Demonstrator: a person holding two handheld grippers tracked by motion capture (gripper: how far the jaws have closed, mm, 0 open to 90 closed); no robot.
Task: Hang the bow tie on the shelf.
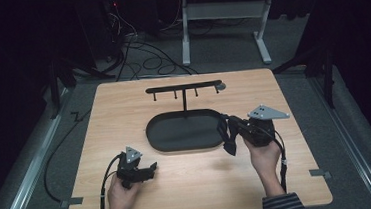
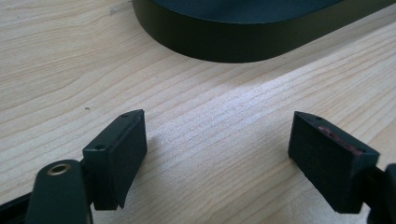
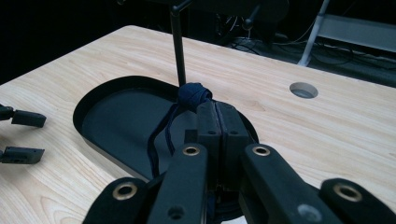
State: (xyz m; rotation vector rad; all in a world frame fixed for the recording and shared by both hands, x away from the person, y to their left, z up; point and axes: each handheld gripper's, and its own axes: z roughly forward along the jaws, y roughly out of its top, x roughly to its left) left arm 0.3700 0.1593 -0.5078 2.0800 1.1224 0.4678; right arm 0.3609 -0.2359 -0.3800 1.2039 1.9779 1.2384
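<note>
A black oval tray (image 1: 152,134) stands at the table's middle, with a post carrying a hooked crossbar (image 1: 184,87). My right gripper (image 1: 224,125) hovers over the tray's right end, shut on a dark blue cord (image 1: 229,143) that dangles below it. In the right gripper view the jaws (image 3: 218,112) are pressed together, the cord's knotted end (image 3: 193,95) sticks out past them, and its strands hang over the tray (image 3: 116,123) near the post (image 3: 178,46). My left gripper (image 1: 151,168) rests low on the wood at front left, open (image 2: 217,149) and empty, facing the tray's wall (image 2: 224,44).
A round cable hole (image 3: 303,89) lies in the tabletop behind the tray, by the crossbar's right end (image 1: 220,86). The light wooden table (image 1: 200,183) has bare wood in front. Beyond the far edge are floor cables and a white desk frame (image 1: 185,29).
</note>
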